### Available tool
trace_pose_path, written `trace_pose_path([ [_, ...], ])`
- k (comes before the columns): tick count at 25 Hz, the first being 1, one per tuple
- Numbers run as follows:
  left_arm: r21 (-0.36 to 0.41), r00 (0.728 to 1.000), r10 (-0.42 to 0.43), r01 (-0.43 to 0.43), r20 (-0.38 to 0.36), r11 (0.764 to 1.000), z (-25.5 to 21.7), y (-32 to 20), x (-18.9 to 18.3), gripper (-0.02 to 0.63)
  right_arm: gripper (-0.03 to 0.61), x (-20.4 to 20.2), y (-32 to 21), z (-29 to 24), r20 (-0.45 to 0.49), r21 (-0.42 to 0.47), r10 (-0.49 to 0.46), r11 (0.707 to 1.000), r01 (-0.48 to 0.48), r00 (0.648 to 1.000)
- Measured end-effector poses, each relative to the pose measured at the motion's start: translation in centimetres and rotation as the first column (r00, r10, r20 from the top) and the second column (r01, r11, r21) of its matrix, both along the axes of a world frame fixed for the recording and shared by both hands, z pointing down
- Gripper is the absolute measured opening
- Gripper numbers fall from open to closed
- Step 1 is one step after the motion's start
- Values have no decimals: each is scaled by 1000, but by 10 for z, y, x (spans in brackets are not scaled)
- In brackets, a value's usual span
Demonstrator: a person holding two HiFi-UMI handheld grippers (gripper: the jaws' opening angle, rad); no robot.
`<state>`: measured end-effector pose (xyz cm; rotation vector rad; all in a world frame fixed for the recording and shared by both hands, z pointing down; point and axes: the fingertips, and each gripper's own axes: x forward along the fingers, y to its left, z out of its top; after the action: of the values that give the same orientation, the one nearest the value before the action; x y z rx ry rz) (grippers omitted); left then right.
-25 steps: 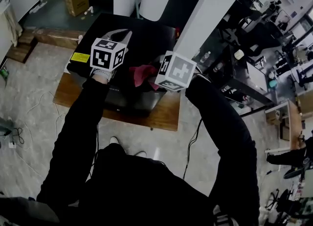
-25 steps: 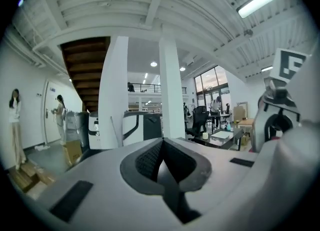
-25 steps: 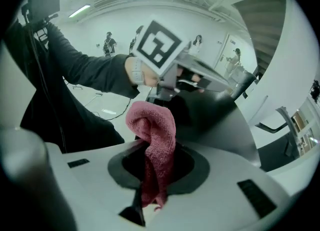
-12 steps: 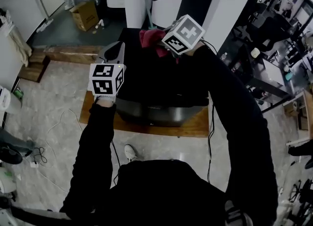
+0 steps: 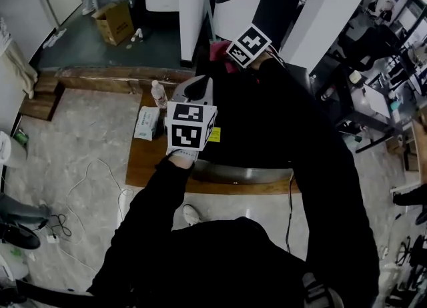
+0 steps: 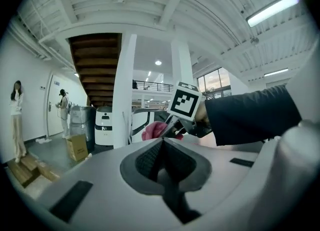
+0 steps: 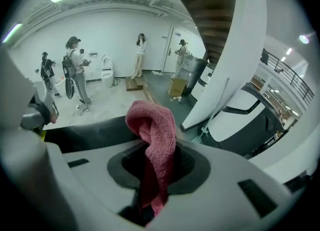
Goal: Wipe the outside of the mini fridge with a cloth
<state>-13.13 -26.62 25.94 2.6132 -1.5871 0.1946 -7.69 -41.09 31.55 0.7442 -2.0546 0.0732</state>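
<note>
The right tongs (image 7: 156, 161) are clamped on the pink cloth (image 7: 150, 122) at the far edge of the black mini fridge (image 5: 233, 172), so I'd say the top is being wiped and the next stroke calls for pressing the cloth flat and dragging it across. The left tongs (image 6: 161, 147) are closed on nothing (hovering over the near left corner). A water bottle (image 5: 158, 93) and a tissue packet (image 5: 146, 123) on the wooden platform (image 5: 143, 163) crowd the fridge's left side.

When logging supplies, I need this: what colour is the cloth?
Pinkish red; the cloth shows best in the right gripper view.
</note>
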Motion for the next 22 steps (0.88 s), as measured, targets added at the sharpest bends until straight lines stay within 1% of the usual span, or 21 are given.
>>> trace_pose_path([
  [2,-39,998,20,-22,-54,999,3,-5,-4,6,83,0,-8,14,-15,-20,29,999,-29,999],
  [3,-52,997,31,-34,-69,998,5,-6,-4,6,81,0,-9,18,-12,-23,37,999,-38,999],
  [6,-54,996,65,-68,-53,996,9,-5,4,6,77,1,-6,22,-3,-18,45,999,-45,999],
  [8,-53,996,71,-74,-56,996,11,-6,7,6,74,1,-1,23,-13,-23,38,999,-39,999],
  [13,-37,997,52,-53,-49,998,10,-6,4,6,72,-6,37,27,-24,-67,-10,998,9,1000],
  [15,-44,997,39,-42,-69,998,9,-7,0,6,72,-8,56,25,-21,-58,-35,998,34,999],
  [19,-39,998,5,-8,-60,999,8,-4,-2,6,71,-13,105,23,-17,-33,-112,993,112,994],
  [22,-41,997,-21,18,-69,999,8,-3,-5,6,71,-15,140,22,-8,-29,-168,985,168,986],
])
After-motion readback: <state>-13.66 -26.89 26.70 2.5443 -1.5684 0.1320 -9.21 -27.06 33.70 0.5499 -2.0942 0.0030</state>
